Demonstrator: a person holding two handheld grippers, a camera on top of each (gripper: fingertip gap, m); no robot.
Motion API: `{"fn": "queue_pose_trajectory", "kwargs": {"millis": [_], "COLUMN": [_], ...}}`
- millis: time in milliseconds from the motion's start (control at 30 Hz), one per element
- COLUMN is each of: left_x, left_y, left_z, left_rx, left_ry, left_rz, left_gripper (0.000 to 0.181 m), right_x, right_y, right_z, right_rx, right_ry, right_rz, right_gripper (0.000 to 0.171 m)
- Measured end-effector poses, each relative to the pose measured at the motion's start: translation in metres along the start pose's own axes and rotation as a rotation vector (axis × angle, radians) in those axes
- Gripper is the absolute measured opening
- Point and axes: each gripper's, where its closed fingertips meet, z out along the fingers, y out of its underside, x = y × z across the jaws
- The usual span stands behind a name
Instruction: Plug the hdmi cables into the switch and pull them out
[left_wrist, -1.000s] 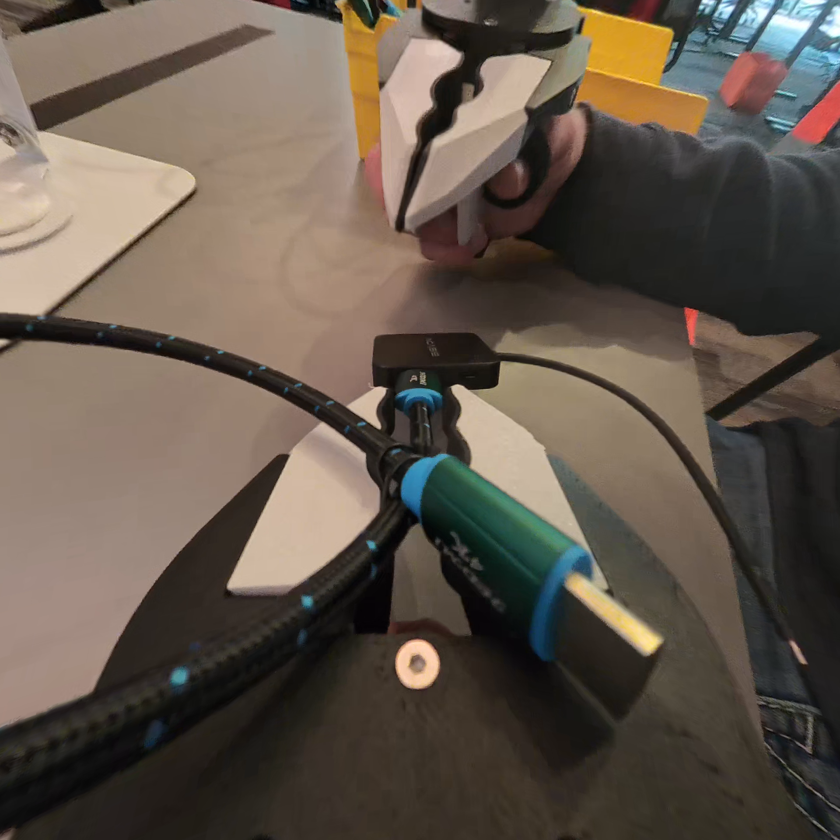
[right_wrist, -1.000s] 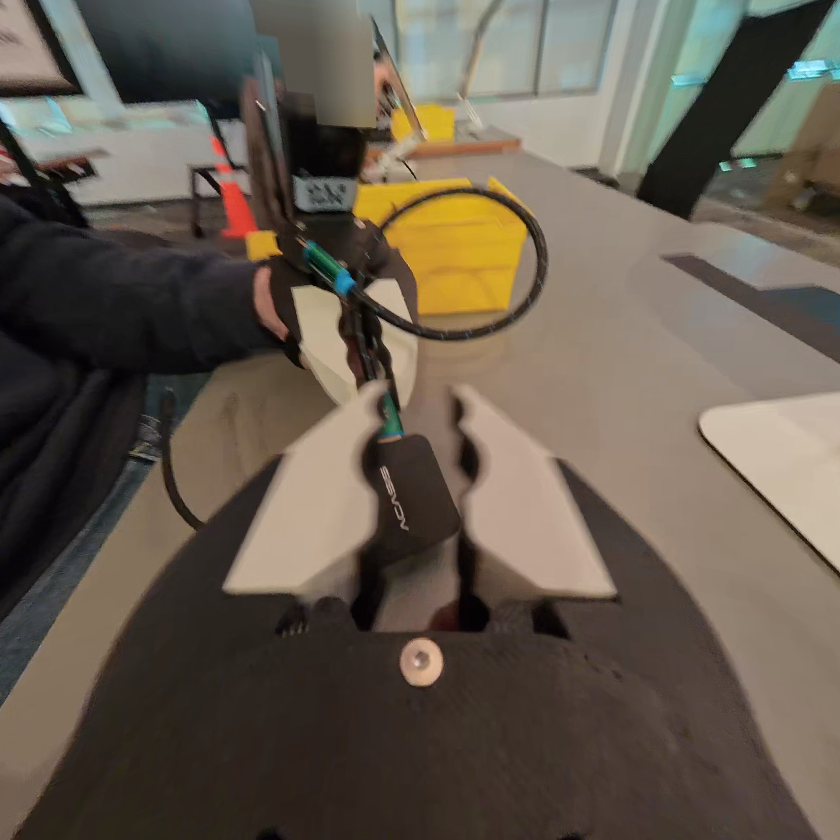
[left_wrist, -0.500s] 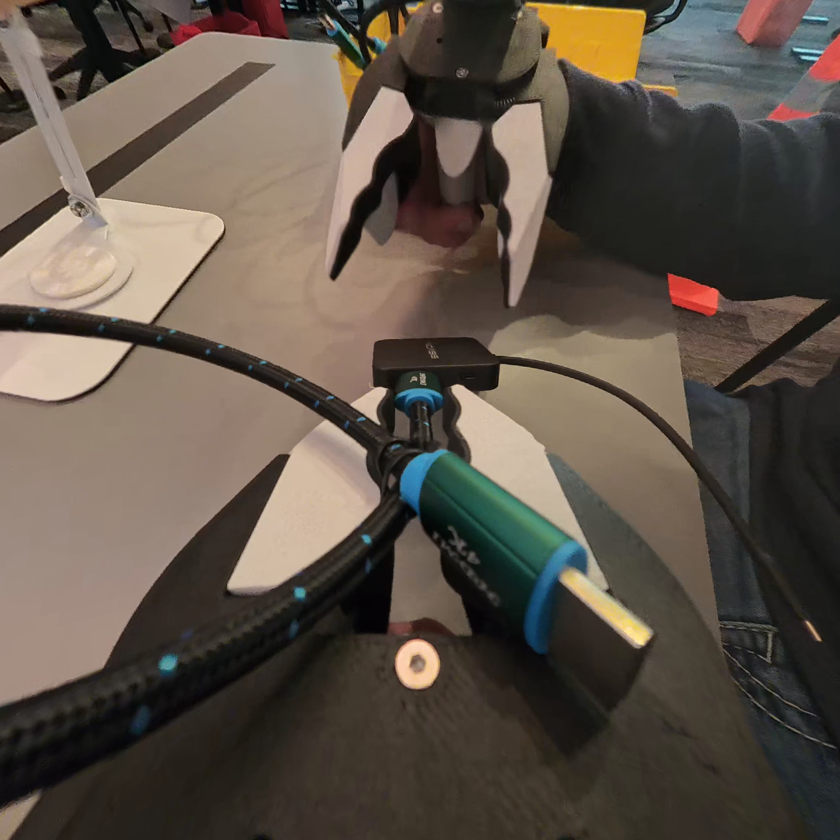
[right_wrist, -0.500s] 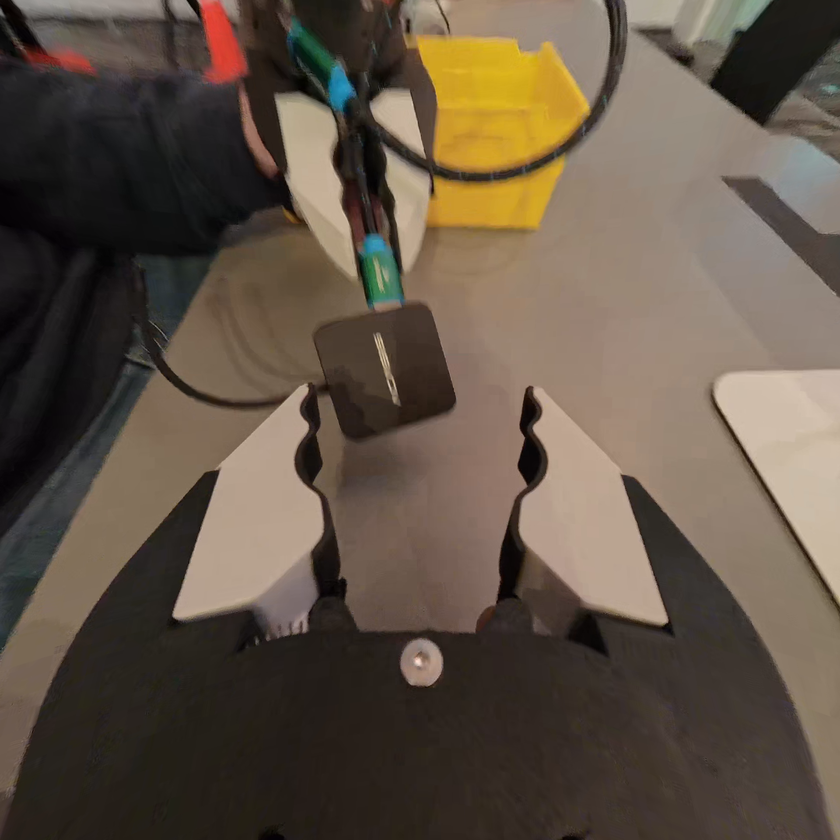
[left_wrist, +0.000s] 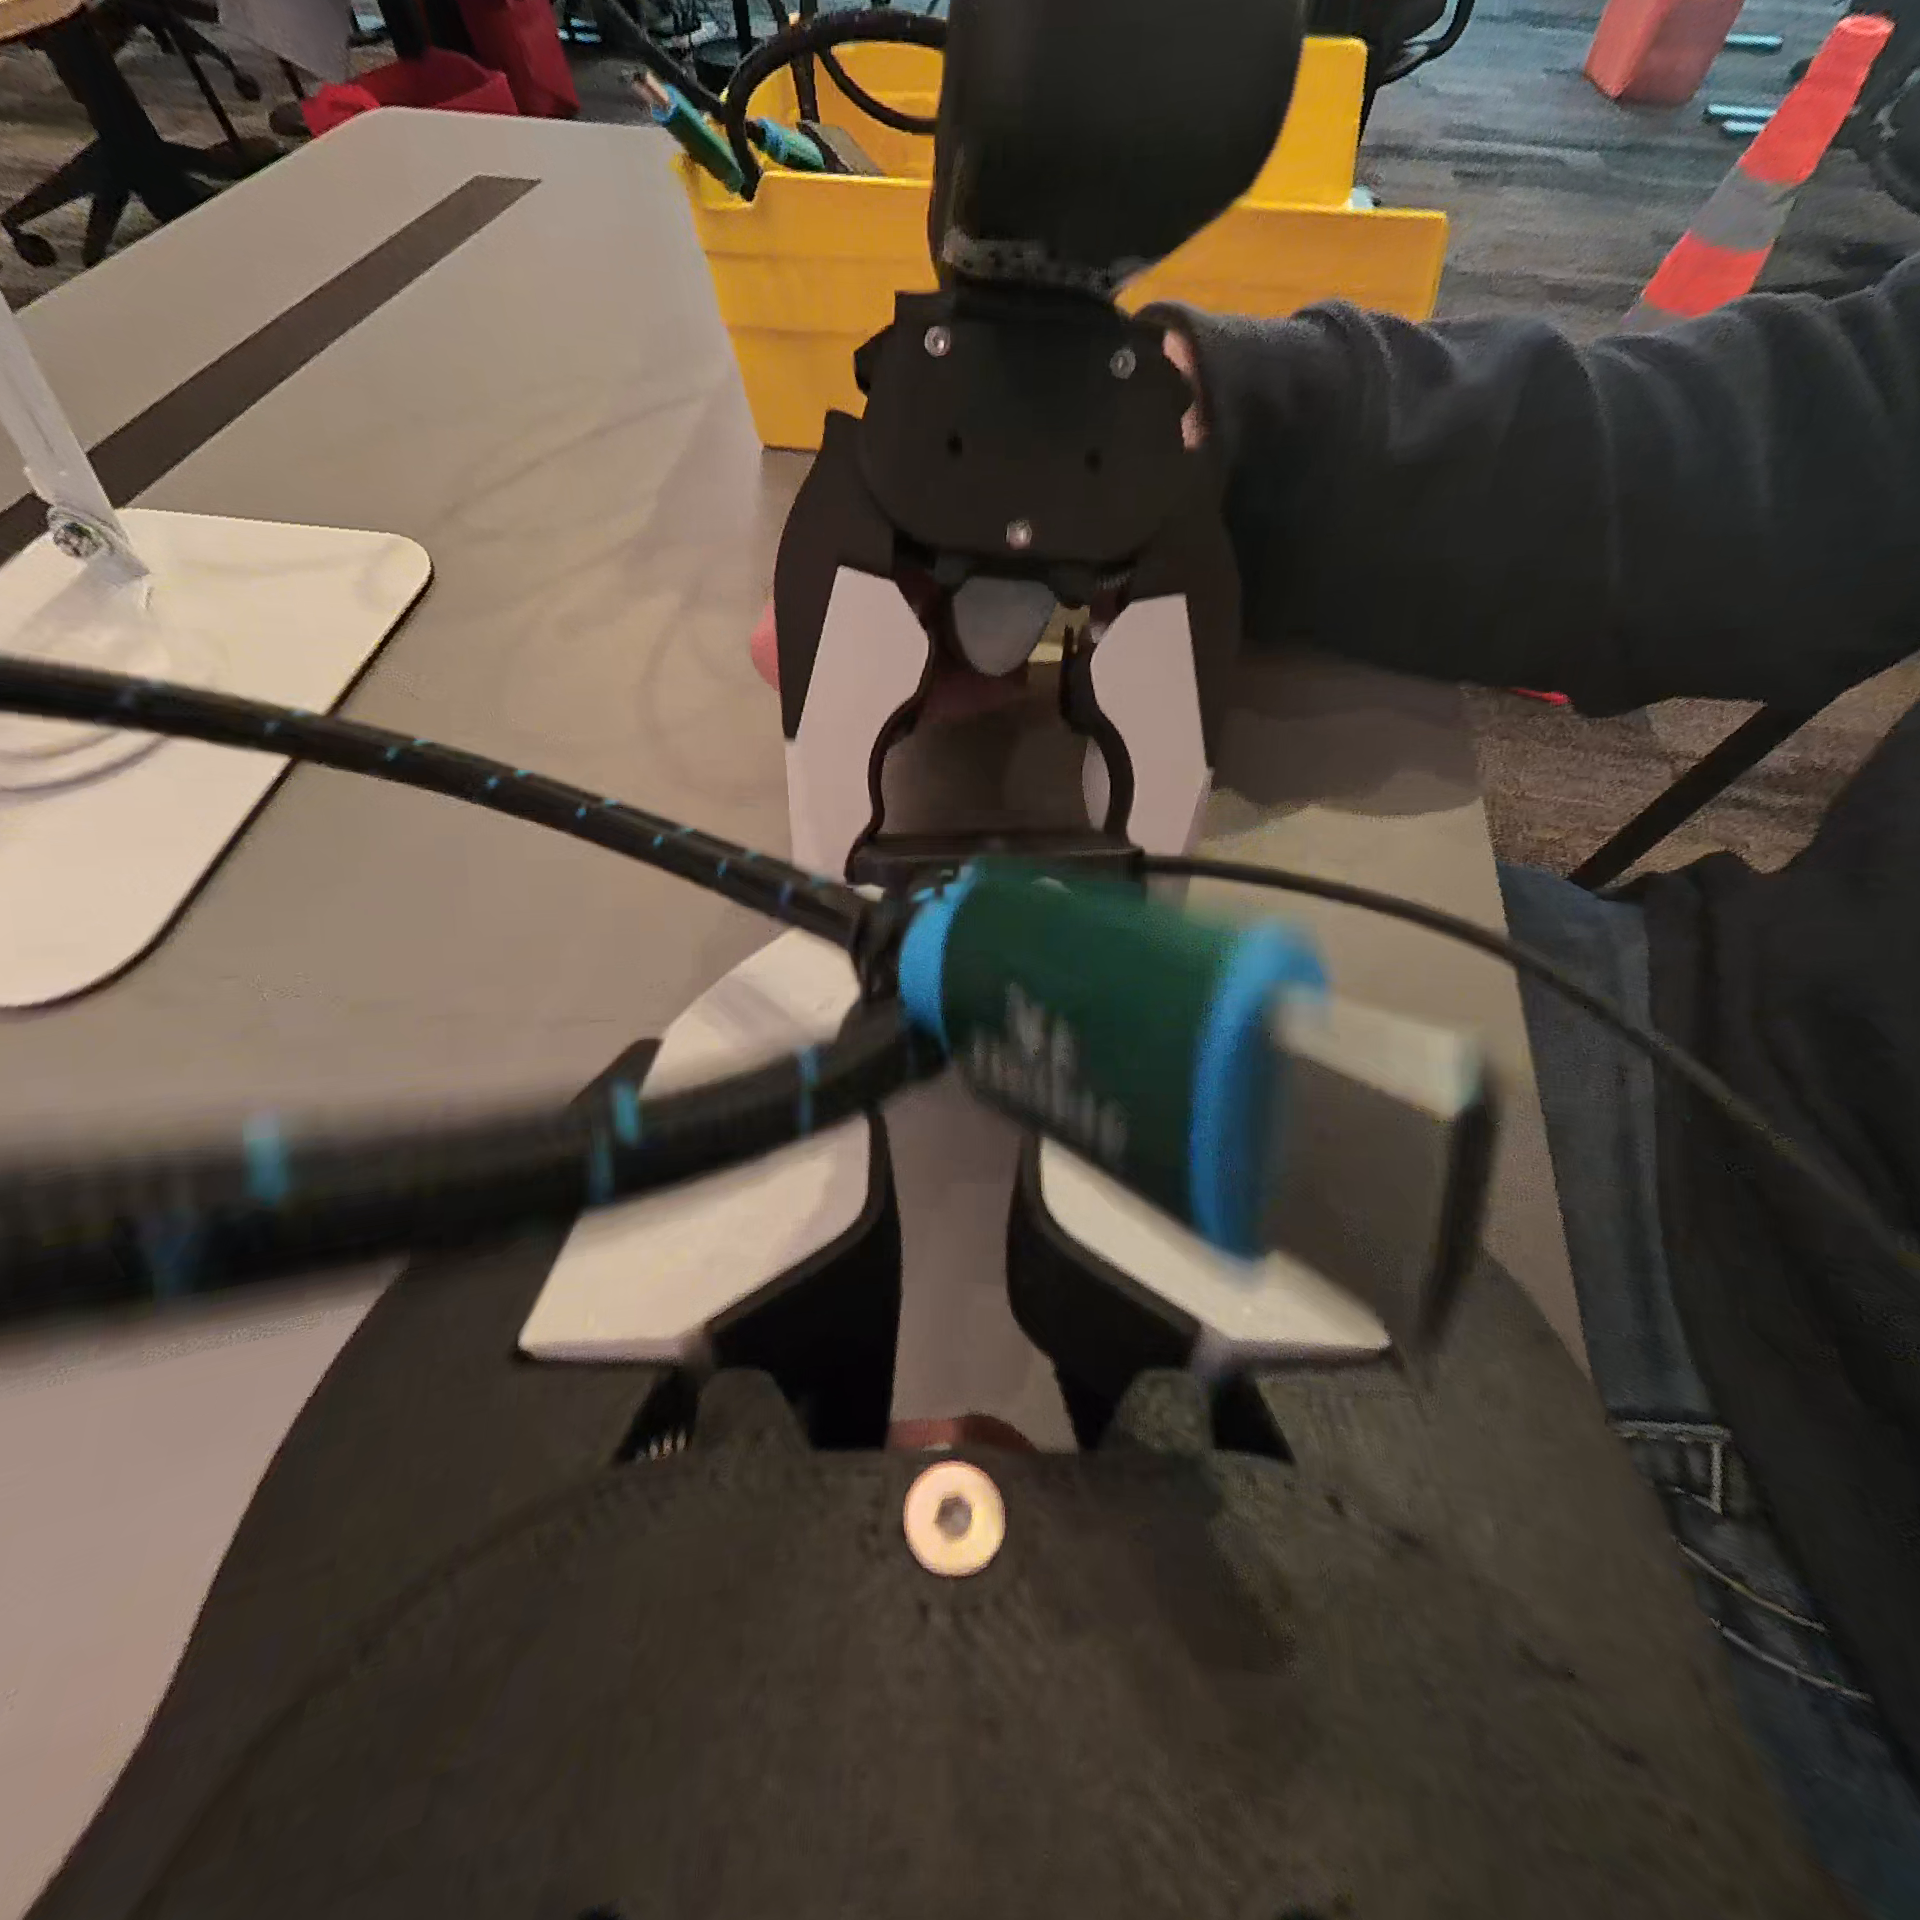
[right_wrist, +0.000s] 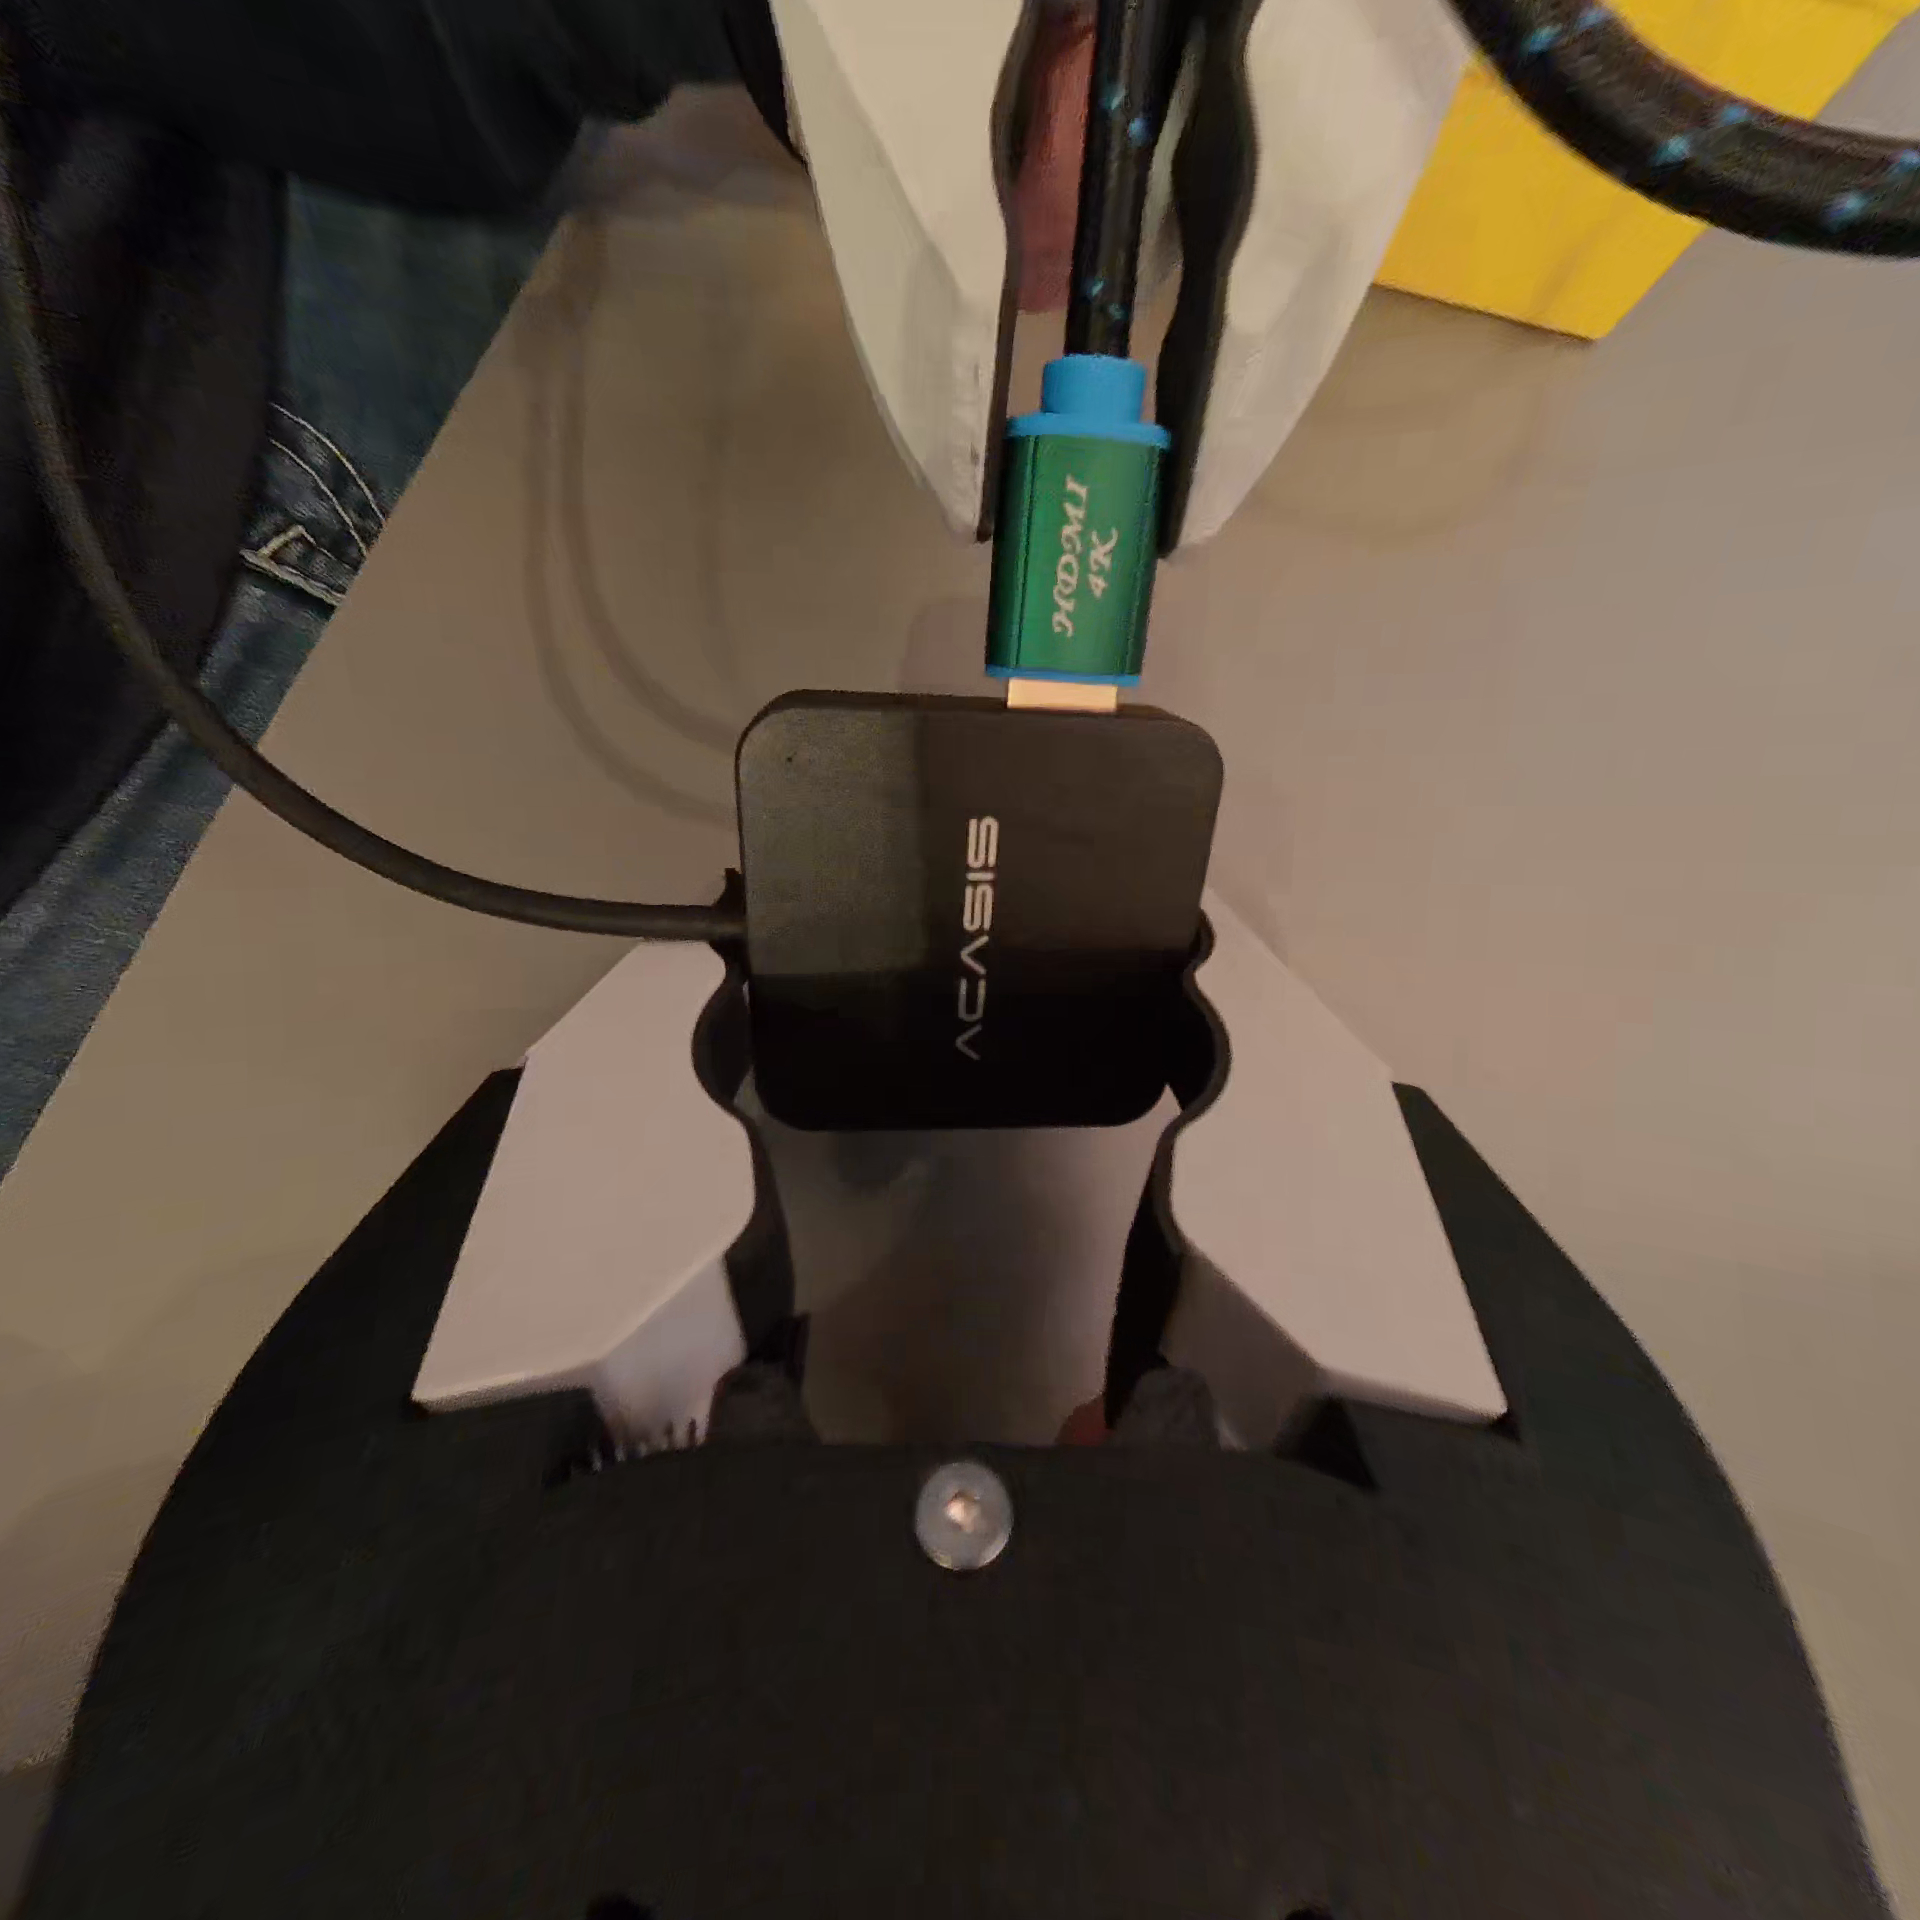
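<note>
switch (right_wrist: 977, 914): pale brand lettering along its black top
plugged connector (right_wrist: 1075, 556): light script on the green shell
loose connector (left_wrist: 1081, 1049): white print, blurred

Right black gripper with white finger plates (right_wrist: 961, 997) at lower centre of its own view, fingers (right_wrist: 582, 1195) closed against the two sides of a flat black box. Left black gripper with white plates (right_wrist: 1081, 520) at top centre of that view, pointing down, pinched on a braided black cable. Dark-sleeved forearm (left_wrist: 1558, 488) entering from the right edge of the left view.
</note>
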Motion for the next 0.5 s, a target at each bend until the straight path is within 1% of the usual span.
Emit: {"fn": "queue_pose_trajectory", "kwargs": {"millis": [100,200,267,400,500], "left_x": [-0.002,-0.002,-0.002,-0.003,-0.004], "left_y": [0.002,0.007,0.012,0.016,0.016], "left_z": [0.0,0.002,0.004,0.011,0.013], "left_rx": [0.002,-0.023,-0.018,-0.008,-0.001], "left_ry": [-0.006,-0.013,-0.01,-0.017,-0.009], "left_rz": [-0.001,0.01,-0.004,-0.024,-0.032], "left_gripper": [0.02,0.02,0.02,0.02,0.02], "right_x": [0.002,0.002,0.001,0.002,0.002], "right_y": [-0.003,0.001,0.001,0.009,0.009], "right_z": [-0.007,-0.005,-0.005,-0.006,-0.007], "right_rx": [0.01,-0.016,-0.005,-0.04,-0.023], "right_ry": [0.015,0.019,0.01,0.022,0.016], "right_rz": [-0.005,-0.008,-0.002,-0.004,0.003], "right_gripper": [0.077,0.077,0.077,0.076,0.076]}}
